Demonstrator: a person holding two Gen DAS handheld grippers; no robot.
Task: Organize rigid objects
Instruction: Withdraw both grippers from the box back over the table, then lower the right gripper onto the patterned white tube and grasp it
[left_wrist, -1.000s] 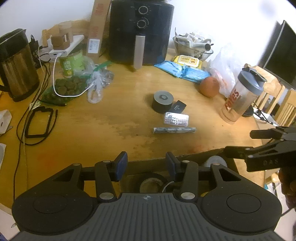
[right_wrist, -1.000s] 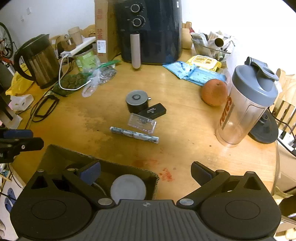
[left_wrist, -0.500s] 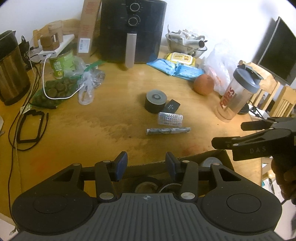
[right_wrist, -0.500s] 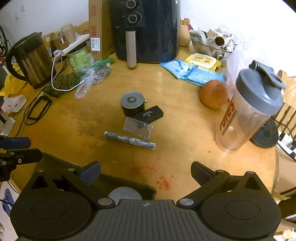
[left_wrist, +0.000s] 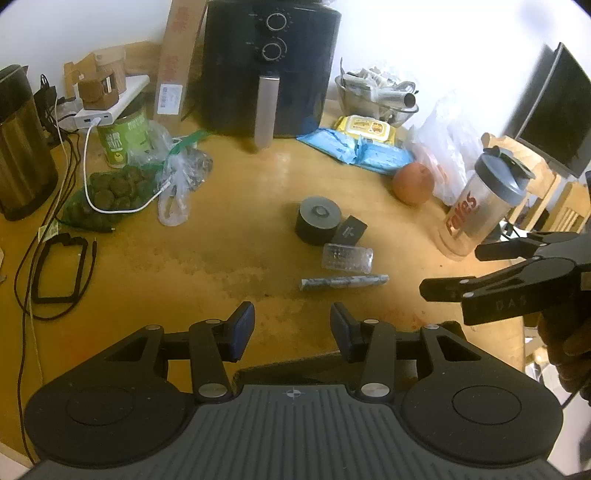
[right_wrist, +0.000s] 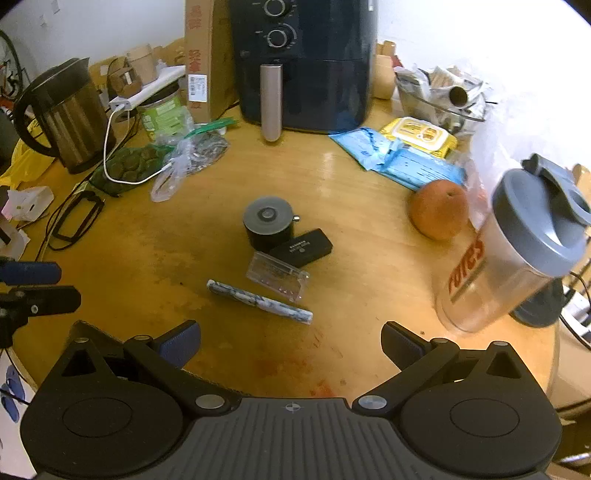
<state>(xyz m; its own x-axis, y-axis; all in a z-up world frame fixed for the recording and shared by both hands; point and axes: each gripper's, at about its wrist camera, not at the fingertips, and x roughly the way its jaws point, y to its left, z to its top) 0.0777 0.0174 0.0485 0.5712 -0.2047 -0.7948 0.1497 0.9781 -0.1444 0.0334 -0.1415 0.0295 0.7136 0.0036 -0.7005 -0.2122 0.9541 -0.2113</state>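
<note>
My left gripper (left_wrist: 291, 326) and my right gripper (right_wrist: 291, 341) both hang empty with jaws spread over the near edge of the wooden table (right_wrist: 369, 221), and both have pulled back from the cardboard box (left_wrist: 295, 363), whose tape roll and white lid no longer show. Ahead, clustered mid-table, lie the marbled pen (right_wrist: 258, 302), the clear plastic case (right_wrist: 277, 276), the small black box (right_wrist: 301, 248) and the dark round tin (right_wrist: 268, 221). The shaker bottle (right_wrist: 517, 254) looks empty, while the glass bowl (right_wrist: 439, 99) holds wrappers.

pen (right_wrist: 259, 301) before case (right_wrist: 277, 276), puck (right_wrist: 268, 223) behind
</note>
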